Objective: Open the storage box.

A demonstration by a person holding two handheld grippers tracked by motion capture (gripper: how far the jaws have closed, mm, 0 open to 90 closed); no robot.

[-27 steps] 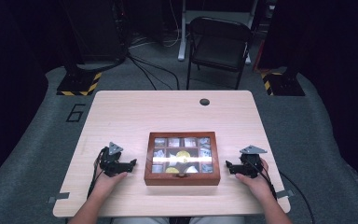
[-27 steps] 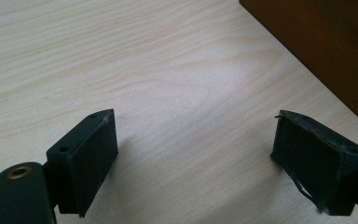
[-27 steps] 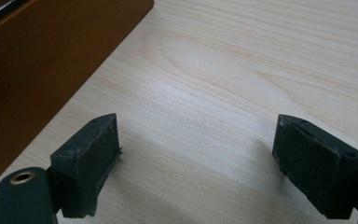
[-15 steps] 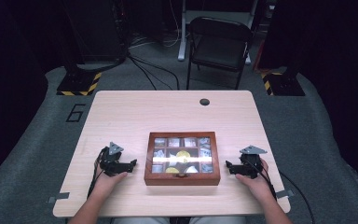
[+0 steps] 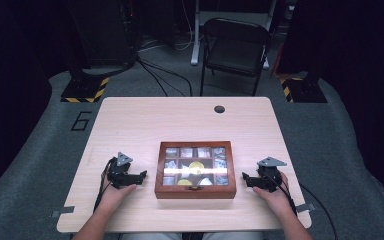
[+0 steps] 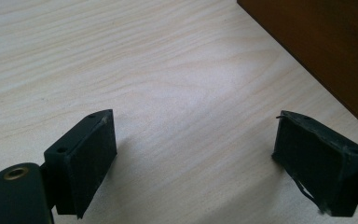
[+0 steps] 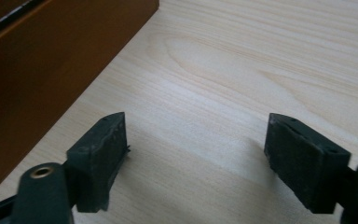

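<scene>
Wooden table (image 5: 145, 125): both grippers (image 5: 141, 176) (image 5: 246, 180) low, jaws apart, flanking box (image 5: 195, 190).

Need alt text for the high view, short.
A closed wooden box with a glass lid sits on a light wood table, flanked by a person's open, empty left gripper and right gripper. A folding chair stands beyond.

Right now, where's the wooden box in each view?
High view: wooden box sits at the table's near middle, lid shut, between the left gripper and right gripper.
Left gripper view: its brown side wall takes the upper right corner.
Right gripper view: its side wall runs down the left.
Shared landmark: the pale wood table.
</scene>
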